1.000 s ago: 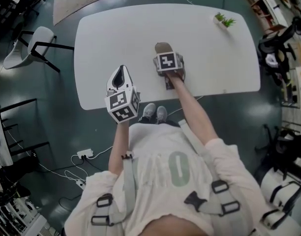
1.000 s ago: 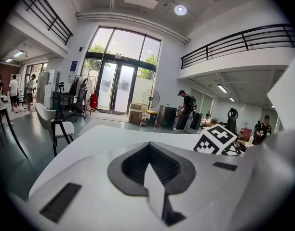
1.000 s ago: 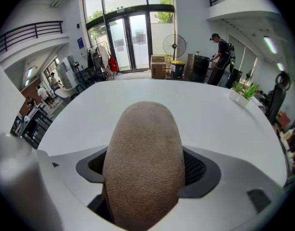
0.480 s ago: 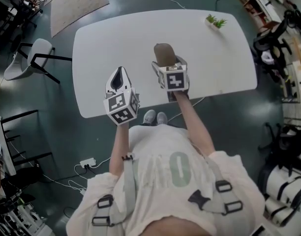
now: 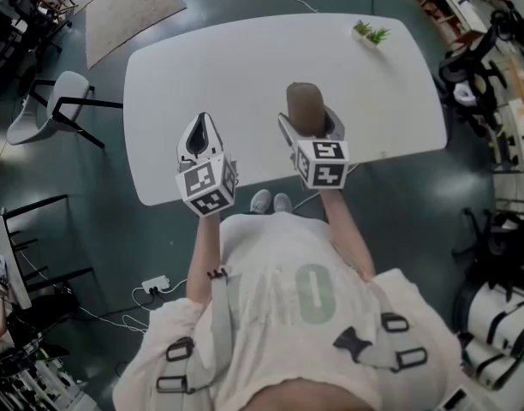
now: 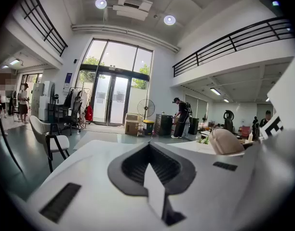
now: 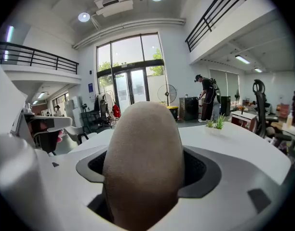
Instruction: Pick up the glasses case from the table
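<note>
Off the desk (image 5: 236, 62) at about 9 o'clock stands a white chair (image 5: 41, 101) on dark legs, and a pale rug (image 5: 129, 5) lies on the dark floor at about 10 o'clock. The person stands at the desk's near edge with both arms out. The left tool (image 5: 205, 120) hangs over the near edge at about 7 o'clock; its own view shows the two jaws drawn together to a point with nothing in the dark hollow behind them, and its marker cube (image 5: 207, 187) sits just behind, toward the person. Below the edge, between the two arms, a pair of grey shoes (image 5: 270, 200) shows on the floor. To the right, at about 5 o'clock, the right tool (image 5: 310, 120) has its jaws spread around the brown glasses case (image 5: 303, 101) and pressed against its sides. The case's rounded end sticks out past the jaws toward the middle of the desk; seen from the tool itself, the case fills the gap between the jaws, with the white surface lying beyond it. It looks to be held clear of the surface, over the near part. At about 1 o'clock, near the far right corner, a small green plant in a white pot (image 5: 369, 33) stands well apart from both tools.
</note>
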`<state>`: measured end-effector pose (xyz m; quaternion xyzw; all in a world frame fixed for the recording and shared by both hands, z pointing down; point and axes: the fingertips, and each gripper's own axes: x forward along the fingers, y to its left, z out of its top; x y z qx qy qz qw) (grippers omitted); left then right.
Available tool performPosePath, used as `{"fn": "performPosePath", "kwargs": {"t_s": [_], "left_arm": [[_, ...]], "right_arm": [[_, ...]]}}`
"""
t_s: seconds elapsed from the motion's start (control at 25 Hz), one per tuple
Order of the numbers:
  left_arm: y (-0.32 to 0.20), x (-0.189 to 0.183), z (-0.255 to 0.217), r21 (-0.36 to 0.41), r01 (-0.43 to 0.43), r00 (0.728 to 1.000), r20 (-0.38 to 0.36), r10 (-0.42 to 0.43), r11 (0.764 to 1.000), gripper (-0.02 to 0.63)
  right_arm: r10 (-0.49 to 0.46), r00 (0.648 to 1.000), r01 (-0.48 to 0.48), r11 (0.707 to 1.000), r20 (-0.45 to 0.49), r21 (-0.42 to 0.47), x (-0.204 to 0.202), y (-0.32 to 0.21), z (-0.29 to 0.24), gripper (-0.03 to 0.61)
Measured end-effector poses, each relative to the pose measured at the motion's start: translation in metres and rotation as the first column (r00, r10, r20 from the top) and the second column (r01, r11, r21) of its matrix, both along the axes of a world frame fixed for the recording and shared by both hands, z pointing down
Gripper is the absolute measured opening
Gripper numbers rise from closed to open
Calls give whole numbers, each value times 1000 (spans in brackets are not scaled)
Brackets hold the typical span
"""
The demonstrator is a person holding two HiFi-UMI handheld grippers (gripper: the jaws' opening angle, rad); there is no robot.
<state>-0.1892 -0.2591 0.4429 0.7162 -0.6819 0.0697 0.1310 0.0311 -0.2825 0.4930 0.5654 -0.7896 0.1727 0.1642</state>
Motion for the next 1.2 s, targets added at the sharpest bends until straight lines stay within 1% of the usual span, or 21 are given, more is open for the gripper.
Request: {"fn": "performPosePath", "kwargs": {"t_s": [0.12,0.2,0.28,0.44,0.56,0.8,1.2], "left_arm": [[-2,2,0,0,-5,1000,4,5,1000,3],[-2,5,2,-4,-13,1000,6,13,1000,3],[-2,8,5,-10,-21,1000,6,21,1000,4],[-3,14,4,-8,-38,999,9,38,999,3],[-5,19,1,-2,-43,999,3,43,999,3],[-7,30,8,-15,-73,997,4,73,997,3],[-11,28,10,-18,-77,997,-2,77,997,3]], "right_arm": [[8,1000,-9,999,12,49,7,5,-7,403],[4,1000,-6,998,29,67,8,8,-7,403],[-1,999,-3,998,54,68,9,12,-4,403],[-6,999,3,998,49,56,8,17,1,403],[-2,998,-2,998,69,58,7,16,0,403],[-10,998,6,998,56,70,5,13,-5,403],[-8,999,5,997,43,80,4,12,-10,403]]}}
